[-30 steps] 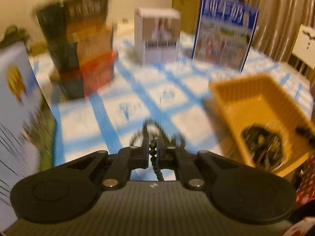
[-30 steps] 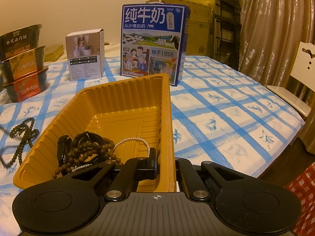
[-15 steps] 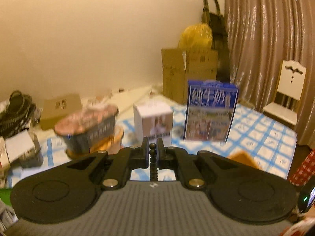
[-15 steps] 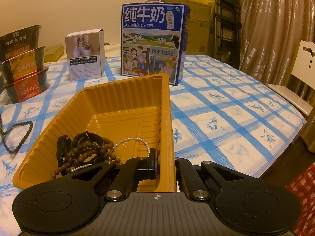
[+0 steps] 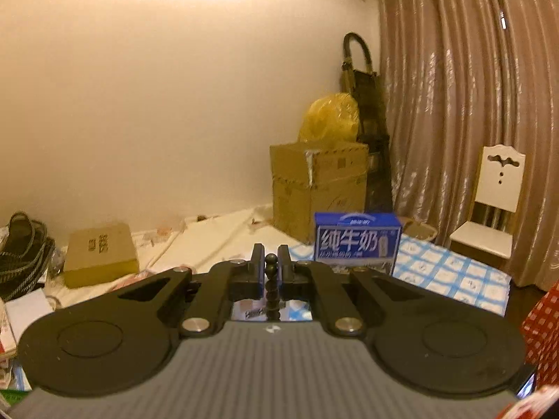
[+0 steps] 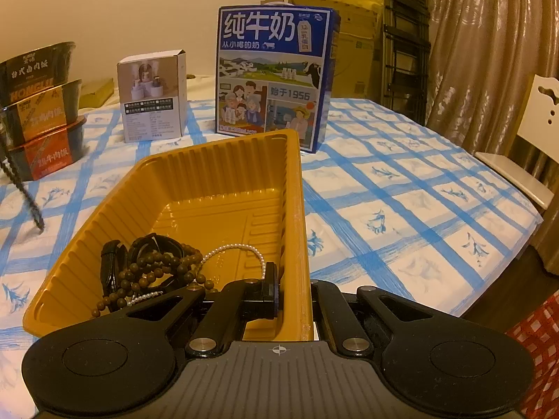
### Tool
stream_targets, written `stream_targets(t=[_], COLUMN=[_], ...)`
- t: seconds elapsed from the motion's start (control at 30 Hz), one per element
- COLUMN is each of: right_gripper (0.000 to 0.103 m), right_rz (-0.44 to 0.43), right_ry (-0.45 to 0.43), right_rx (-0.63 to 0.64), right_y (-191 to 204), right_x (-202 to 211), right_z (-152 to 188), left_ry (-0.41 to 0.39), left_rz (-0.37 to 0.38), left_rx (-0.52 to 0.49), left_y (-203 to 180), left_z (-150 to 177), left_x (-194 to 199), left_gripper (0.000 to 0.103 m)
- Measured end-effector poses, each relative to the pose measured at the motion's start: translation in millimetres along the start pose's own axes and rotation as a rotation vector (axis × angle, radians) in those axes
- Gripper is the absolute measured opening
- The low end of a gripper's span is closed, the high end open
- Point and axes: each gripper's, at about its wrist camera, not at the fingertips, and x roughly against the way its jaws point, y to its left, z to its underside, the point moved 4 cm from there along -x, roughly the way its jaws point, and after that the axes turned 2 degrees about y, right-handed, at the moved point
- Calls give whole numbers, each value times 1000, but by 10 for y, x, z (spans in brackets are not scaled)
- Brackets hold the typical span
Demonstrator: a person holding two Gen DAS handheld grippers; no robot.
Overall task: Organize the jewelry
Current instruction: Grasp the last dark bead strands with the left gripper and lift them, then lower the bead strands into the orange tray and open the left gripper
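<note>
My left gripper (image 5: 270, 265) is shut on a dark bead necklace (image 5: 271, 286) and holds it high above the table; its strand hangs at the left edge of the right wrist view (image 6: 24, 192). My right gripper (image 6: 293, 289) is shut on the right wall of the yellow plastic tray (image 6: 297, 209), one finger inside and one outside. In the tray's near end lie a brown bead bracelet (image 6: 157, 272), a white pearl strand (image 6: 237, 249) and a black band (image 6: 110, 265).
On the blue-checked tablecloth (image 6: 401, 192) stand a blue milk carton (image 6: 276, 73), a small white box (image 6: 152, 99) and stacked noodle bowls (image 6: 38, 111). A white chair (image 6: 531, 146) is to the right. Cardboard boxes (image 5: 318, 188) and curtains are behind.
My left gripper has risen and tilted up with the bead necklace, lifting it off the tablecloth; the strand now dangles at the left. My right gripper and the tray have not moved.
</note>
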Motion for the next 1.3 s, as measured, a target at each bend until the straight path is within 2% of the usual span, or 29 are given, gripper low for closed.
stream_targets(t=[0.33, 0.57, 0.9, 1.0, 1.1, 1.3], right_gripper=[3, 3, 3, 3, 3, 3], right_rz=[0, -1, -1, -3, -3, -3], right_ry=[1, 3, 2, 2, 2, 2], right_rx=[4, 3, 3, 6, 6, 2], right_y=[6, 1, 1, 1, 3, 9], right_x=[0, 6, 4, 6, 5, -1], right_z=[-10, -7, -5, -1, 2, 9], left_ry=[-58, -83, -112, -70, 8, 222], left_rz=[106, 232, 424, 471, 502, 536], left_rx=[-42, -41, 23, 57, 85, 139], left_y=[-373, -757, -1250, -1360, -1469, -1619], left_z=[-300, -419, -537, -409, -172, 497], left_x=[62, 46, -53, -177, -386, -929], left_gripper=[6, 6, 6, 6, 6, 5])
